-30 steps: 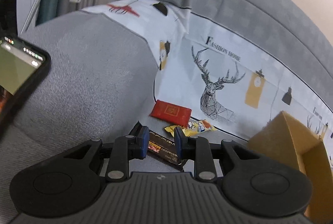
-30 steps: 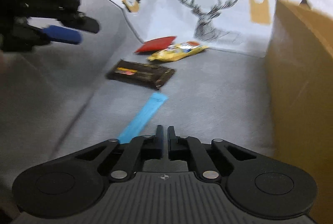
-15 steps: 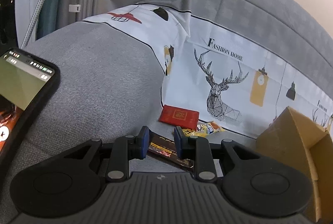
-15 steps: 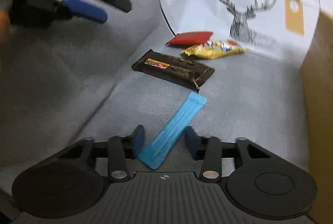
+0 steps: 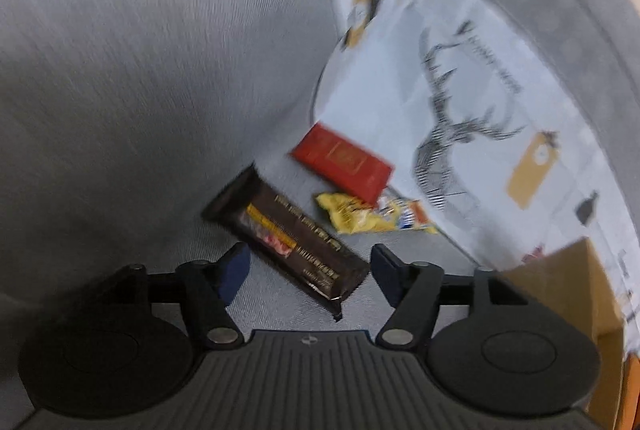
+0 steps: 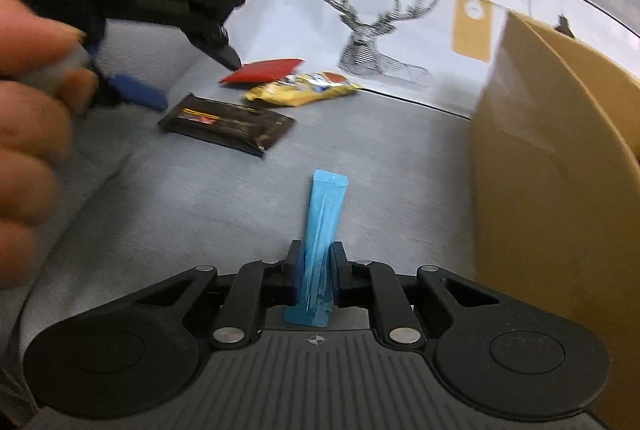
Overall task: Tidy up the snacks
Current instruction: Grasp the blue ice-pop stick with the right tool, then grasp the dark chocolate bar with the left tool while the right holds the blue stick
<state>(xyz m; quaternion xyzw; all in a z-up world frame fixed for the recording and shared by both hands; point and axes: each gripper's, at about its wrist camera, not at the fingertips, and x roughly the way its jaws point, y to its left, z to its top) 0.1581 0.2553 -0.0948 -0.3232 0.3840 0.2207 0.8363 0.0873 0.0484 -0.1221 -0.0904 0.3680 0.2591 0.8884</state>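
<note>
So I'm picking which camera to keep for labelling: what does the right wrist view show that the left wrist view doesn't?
Only the right wrist view shows the blue stick pack, with the right claw closing on it, plus a hand holding the left claw from outside. Only the left wrist view shows the left claw from behind, its fingers opening either side of the dark bar's near end, not touching. Both show the dark bar, red packet, yellow packet, cardboard box and deer-print cloth.
</note>
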